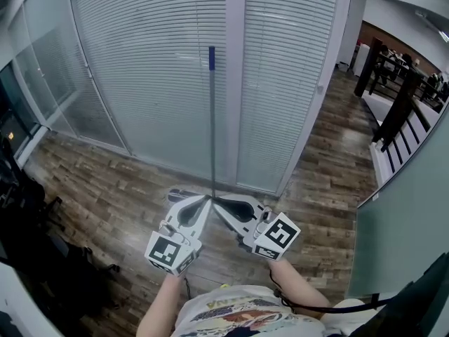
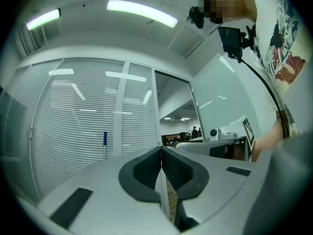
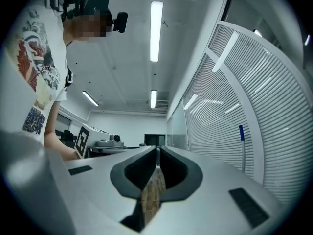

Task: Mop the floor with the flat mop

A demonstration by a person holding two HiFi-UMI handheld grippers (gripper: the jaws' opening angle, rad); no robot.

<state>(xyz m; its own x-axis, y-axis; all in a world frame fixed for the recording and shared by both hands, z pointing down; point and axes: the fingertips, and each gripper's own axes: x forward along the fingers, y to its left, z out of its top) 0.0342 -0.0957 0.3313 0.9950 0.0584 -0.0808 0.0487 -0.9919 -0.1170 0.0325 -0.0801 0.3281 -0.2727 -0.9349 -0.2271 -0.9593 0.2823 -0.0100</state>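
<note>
The flat mop's grey pole (image 1: 212, 132) with a blue top end (image 1: 211, 56) stands upright against the blinds, straight ahead of me. Its flat head (image 1: 179, 194) lies on the wood floor, mostly hidden behind my grippers. My left gripper (image 1: 205, 201) and right gripper (image 1: 219, 203) are both shut and hold nothing. Their tips point toward each other just in front of the pole's foot. In the left gripper view the pole (image 2: 104, 146) stands left of the shut left gripper (image 2: 161, 149). In the right gripper view its blue end (image 3: 241, 132) shows right of the shut right gripper (image 3: 157, 150).
A glass partition with white blinds (image 1: 161, 69) fills the front. Dark chairs and bags (image 1: 28, 244) crowd the left. A grey-green wall (image 1: 407, 216) closes the right, with a dark railing (image 1: 400, 104) beyond. Wood floor (image 1: 105, 195) runs left and right.
</note>
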